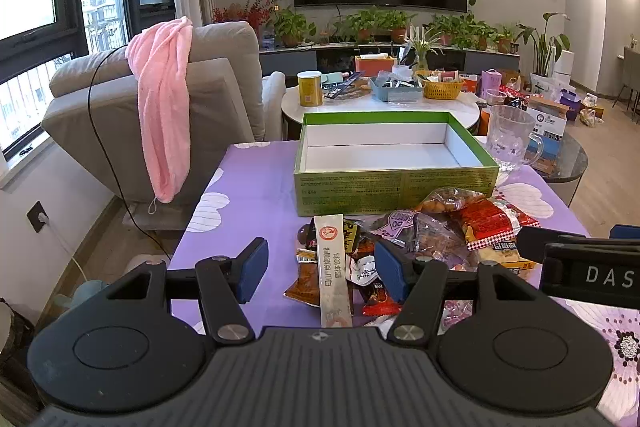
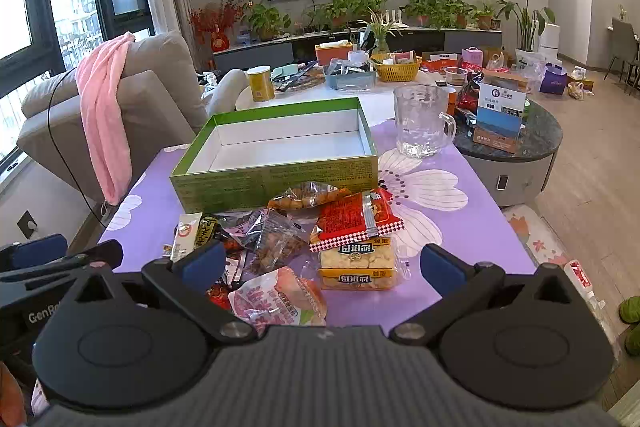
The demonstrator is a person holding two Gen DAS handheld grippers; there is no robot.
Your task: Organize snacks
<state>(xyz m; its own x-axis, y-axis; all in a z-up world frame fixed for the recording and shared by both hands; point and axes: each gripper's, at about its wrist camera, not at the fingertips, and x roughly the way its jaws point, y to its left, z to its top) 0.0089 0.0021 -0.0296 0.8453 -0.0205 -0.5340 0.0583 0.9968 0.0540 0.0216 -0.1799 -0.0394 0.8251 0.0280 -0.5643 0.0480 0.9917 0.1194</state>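
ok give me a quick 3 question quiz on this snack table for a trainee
1. True or false: the green box already holds some snacks.
2. Multiple choice: what stands on the purple tablecloth just right of the box? A) yellow basket B) clear glass mug C) pink towel
3. Fill in: the red packet lies partly on top of the ____ packet of biscuits.

Key:
1. False. Its white inside is bare, and the snack pile lies in front of it. The left claw and right claw are both open and hold nothing.
2. B
3. Yellow
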